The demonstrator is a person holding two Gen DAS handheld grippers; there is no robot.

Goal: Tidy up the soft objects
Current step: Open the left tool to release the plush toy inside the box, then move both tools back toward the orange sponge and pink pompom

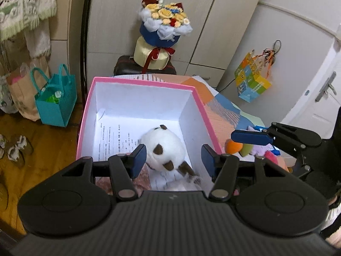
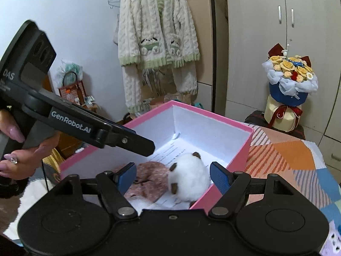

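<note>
A pink box (image 1: 136,80) with white walls stands on a patchwork cover. Inside it lies a white plush toy (image 1: 162,147) with brown ears, on printed paper, next to a pink fuzzy piece (image 2: 147,179). My left gripper (image 1: 173,160) hovers open over the box's near end, its pads clear of the plush. My right gripper (image 2: 173,177) is also open, above the near rim, with nothing held. Seen from the right wrist, the left gripper (image 2: 147,147) reaches in from the left, held by a hand (image 2: 23,160). Small soft toys (image 1: 234,146) lie right of the box.
A flower bouquet (image 1: 164,21) stands on a dark suitcase (image 1: 125,66) behind the box. On the wooden floor to the left are a teal bag (image 1: 56,104) and slippers (image 1: 17,151). A knitted cardigan (image 2: 157,42) hangs by the wardrobe (image 2: 277,32).
</note>
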